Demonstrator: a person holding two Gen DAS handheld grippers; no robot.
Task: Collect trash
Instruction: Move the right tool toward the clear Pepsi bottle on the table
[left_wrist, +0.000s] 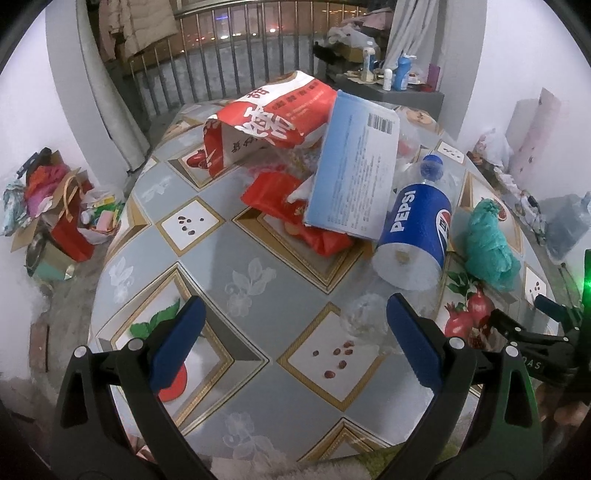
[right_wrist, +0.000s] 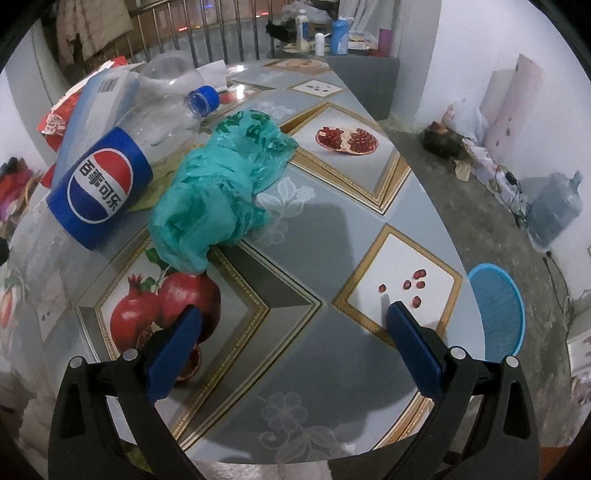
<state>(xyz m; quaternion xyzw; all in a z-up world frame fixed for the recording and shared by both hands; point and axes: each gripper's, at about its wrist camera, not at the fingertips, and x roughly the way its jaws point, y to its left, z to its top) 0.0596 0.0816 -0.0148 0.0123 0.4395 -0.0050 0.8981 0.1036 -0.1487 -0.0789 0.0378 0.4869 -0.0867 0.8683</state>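
Trash lies on a round table (left_wrist: 258, 251) with a pomegranate-print cover. A clear Pepsi bottle (left_wrist: 413, 229) with a blue cap lies on its side; it also shows in the right wrist view (right_wrist: 99, 184). Beside it is a crumpled green plastic bag (left_wrist: 487, 243), also in the right wrist view (right_wrist: 221, 188). A light blue flat package (left_wrist: 354, 173), a red plastic bag (left_wrist: 295, 214) and a red-and-white paper bag (left_wrist: 266, 122) lie behind. My left gripper (left_wrist: 295, 321) is open and empty above the table's near part. My right gripper (right_wrist: 295, 325) is open and empty, short of the green bag.
A blue plastic stool (right_wrist: 498, 310) stands right of the table. Bags and boxes (left_wrist: 55, 214) are piled on the floor at left. A water jug (right_wrist: 554, 210) and clutter line the right wall. A side table with bottles (left_wrist: 391, 77) stands behind, by a railing.
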